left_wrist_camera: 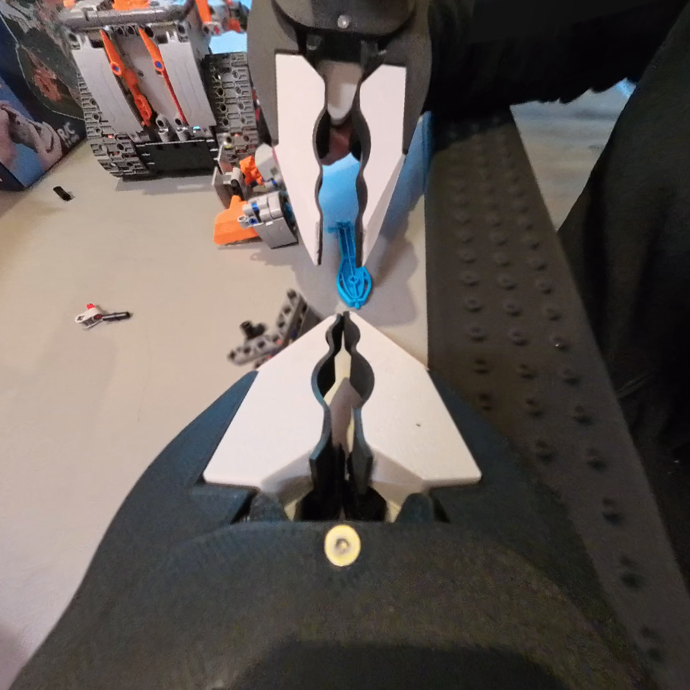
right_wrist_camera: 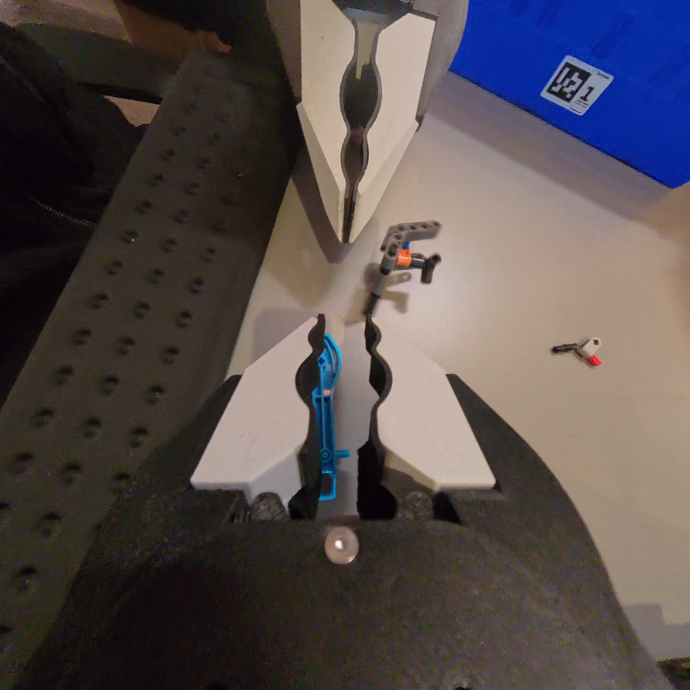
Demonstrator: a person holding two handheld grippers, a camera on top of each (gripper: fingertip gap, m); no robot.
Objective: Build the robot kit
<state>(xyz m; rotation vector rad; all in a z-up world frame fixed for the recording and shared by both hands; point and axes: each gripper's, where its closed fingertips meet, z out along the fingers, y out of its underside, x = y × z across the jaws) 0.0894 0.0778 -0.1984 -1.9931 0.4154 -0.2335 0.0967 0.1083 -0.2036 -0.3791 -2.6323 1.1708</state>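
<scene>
Your right hand-held gripper point(right_wrist_camera: 345, 317) is standing with its jaws apart around the blue plastic piece point(right_wrist_camera: 324, 410), which is leaning on the left jaw at frame centre, unclamped. Your left hand-held gripper point(left_wrist_camera: 343, 317) is sitting jaws together, empty, beside grey beams point(left_wrist_camera: 272, 336). The tracked model point(left_wrist_camera: 149, 104) is waiting upper left on the surface point(left_wrist_camera: 112, 392).

A white sticker point(right_wrist_camera: 577, 85) with a black square code and some small print sits on a blue box point(right_wrist_camera: 582, 112), far off to the right past the right claw point(right_wrist_camera: 345, 317). A dark picture box point(left_wrist_camera: 35, 112) with white letters stands far off to the left past the left claw point(left_wrist_camera: 343, 317).
</scene>
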